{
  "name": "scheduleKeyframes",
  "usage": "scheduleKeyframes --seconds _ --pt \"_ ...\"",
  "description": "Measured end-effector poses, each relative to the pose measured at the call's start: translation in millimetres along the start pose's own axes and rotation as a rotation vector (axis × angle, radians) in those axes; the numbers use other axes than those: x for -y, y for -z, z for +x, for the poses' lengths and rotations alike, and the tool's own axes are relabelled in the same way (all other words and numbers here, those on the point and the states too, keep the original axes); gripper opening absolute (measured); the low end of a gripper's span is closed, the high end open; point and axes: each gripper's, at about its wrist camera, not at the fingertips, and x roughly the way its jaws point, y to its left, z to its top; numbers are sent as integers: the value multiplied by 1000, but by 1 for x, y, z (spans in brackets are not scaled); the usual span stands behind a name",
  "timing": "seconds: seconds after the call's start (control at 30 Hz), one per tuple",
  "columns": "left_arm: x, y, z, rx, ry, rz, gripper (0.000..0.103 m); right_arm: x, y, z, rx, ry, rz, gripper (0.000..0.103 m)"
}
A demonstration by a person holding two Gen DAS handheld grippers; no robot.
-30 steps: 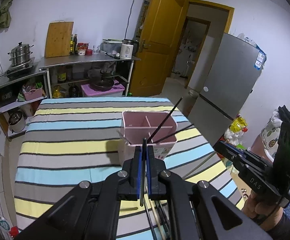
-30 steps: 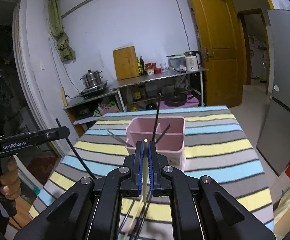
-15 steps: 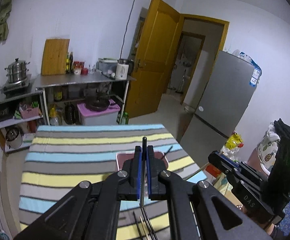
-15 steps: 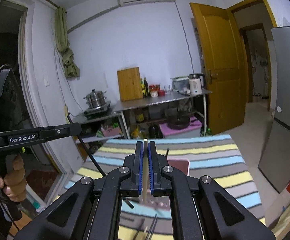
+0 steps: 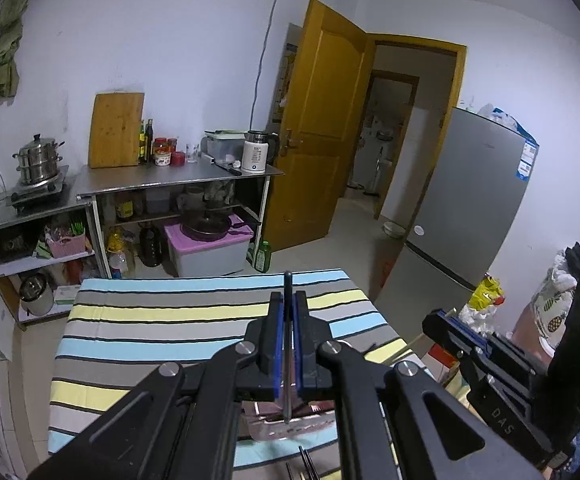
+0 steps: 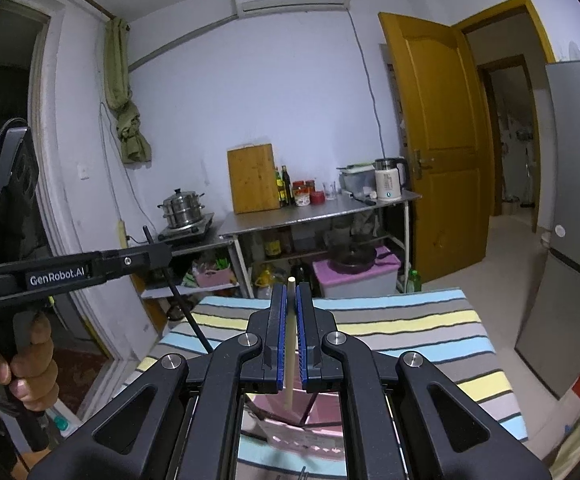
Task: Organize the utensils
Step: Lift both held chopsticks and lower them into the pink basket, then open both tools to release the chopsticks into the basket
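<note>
My left gripper (image 5: 288,308) has its jaws closed on a black chopstick (image 5: 287,344), whose long axis runs between the fingers, tip pointing forward past them. My right gripper (image 6: 290,304) grips a pale wooden chopstick (image 6: 290,344) in the same way, its round end pointing forward. Both are above the striped bench (image 5: 149,320). The pink utensil holder (image 6: 285,420) is just under the grippers, mostly hidden.

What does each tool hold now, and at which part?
Left tool: a black chopstick, near its upper end. Right tool: a pale wooden chopstick, near its upper end.
</note>
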Motion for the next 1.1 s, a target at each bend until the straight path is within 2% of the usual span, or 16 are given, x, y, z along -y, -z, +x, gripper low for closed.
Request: scheduleKeyframes --seconds 0.3,0.63,0.87,0.93,1.0,1.1 --pt "-16 17 37 -36 -4 -30 5 7 19 31 -55 20 -4 5" --pt "-31 50 78 -155 -4 -61 5 11 44 61 -148 34 -8 5" --pt "-35 56 84 -174 3 -65 7 15 52 69 -190 45 2 5" --pt "-34 55 82 -171 -7 -61 11 17 53 70 -202 53 6 5" --pt "-36 54 80 -158 -21 -56 21 17 52 67 -200 58 7 10" --pt "-41 51 73 -135 -15 -66 23 15 47 59 -180 55 3 13"
